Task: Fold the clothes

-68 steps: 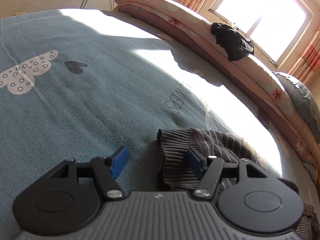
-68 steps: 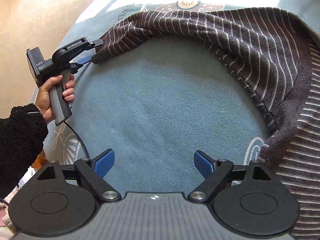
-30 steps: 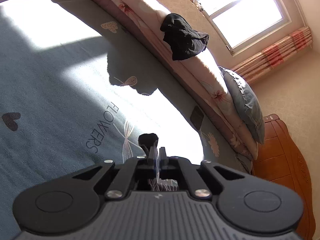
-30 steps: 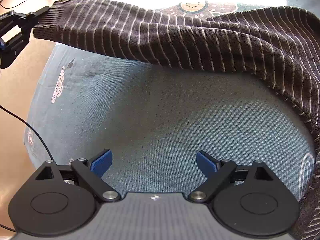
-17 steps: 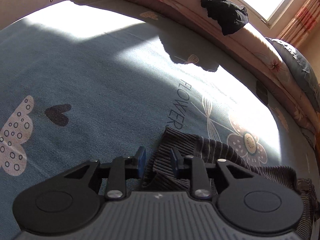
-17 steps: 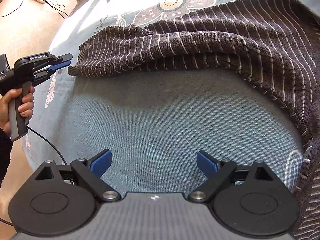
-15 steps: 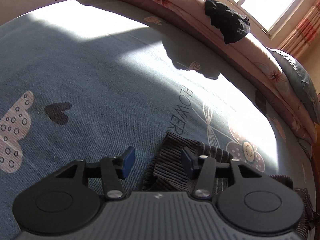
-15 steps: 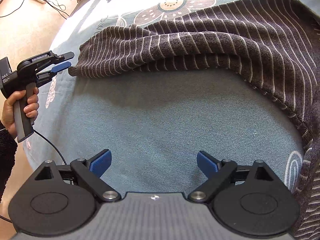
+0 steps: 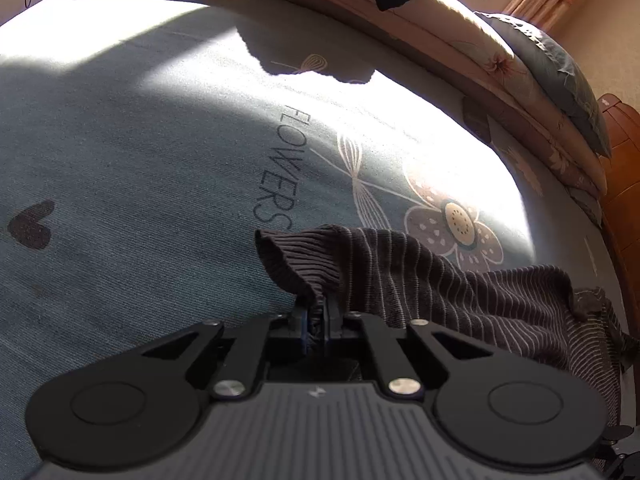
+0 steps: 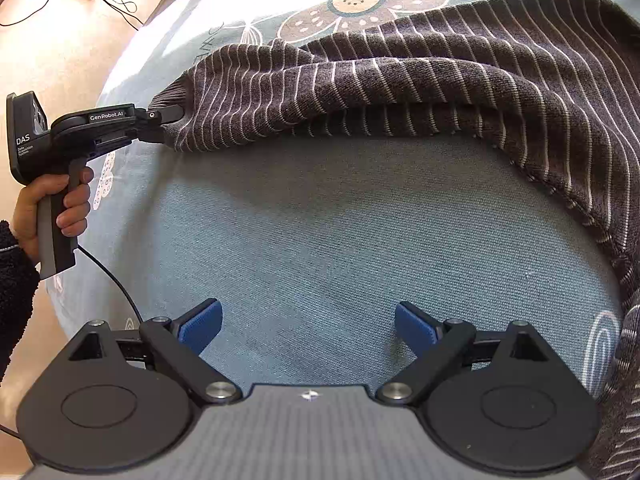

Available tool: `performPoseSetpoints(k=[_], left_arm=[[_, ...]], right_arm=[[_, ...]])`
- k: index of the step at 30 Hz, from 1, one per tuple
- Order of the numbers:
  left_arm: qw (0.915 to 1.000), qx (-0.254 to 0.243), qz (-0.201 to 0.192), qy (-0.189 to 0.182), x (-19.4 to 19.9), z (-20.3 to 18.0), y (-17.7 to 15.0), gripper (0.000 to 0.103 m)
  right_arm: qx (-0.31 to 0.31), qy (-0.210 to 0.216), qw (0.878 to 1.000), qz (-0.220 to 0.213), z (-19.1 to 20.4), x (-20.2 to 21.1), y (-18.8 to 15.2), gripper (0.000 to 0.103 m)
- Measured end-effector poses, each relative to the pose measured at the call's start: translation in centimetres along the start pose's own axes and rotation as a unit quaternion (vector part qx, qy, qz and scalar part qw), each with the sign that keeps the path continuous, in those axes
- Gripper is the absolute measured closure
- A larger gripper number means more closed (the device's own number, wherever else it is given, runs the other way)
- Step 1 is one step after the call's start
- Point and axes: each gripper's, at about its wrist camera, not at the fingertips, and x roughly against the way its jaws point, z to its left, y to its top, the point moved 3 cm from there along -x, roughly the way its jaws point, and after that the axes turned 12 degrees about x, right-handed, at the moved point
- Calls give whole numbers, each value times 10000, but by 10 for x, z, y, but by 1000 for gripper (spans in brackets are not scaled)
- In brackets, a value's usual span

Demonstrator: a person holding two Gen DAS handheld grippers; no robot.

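Bare blue bedsheet [image 10: 320, 220] lay open ahead of right gripper [image 10: 308, 326], jaws wide, nothing between. Striped sweater [image 10: 440, 92] blocked far side and right edge. Folded quilts [image 9: 460, 40], pillow [image 9: 560, 68], apparently headboard, walled off bed's far edge.

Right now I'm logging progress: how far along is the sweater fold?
Early. Done: the striped sweater is spread on the blue bedsheet. In hand: the left hand-held gripper has just closed on the sleeve cuff. Left: no fold is visible yet, and the right hand-held gripper is open, holding nothing.
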Motion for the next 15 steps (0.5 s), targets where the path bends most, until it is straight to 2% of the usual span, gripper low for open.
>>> performPoseSetpoints(k=[6,8,9,13,15], left_arm=[[9961,366,-501,-625,43,-35,37,99],[9949,482,-592,-662,43,-43,55,99],[9944,530,-646,-653,42,-46,65,100],[9927,613,-828,-624,17,-48,105,103],[9916,620,-1031,-483,-1,-52,123,103]], right_arm=[[764,-664,9944,-286,8,10,11,7],[978,-889,9905,-380,11,12,13,11],[1088,-1027,9878,-433,13,12,14,16],[2051,-1931,9587,-387,23,7,12,28],[2390,-2220,9446,-348,24,2,10,33]])
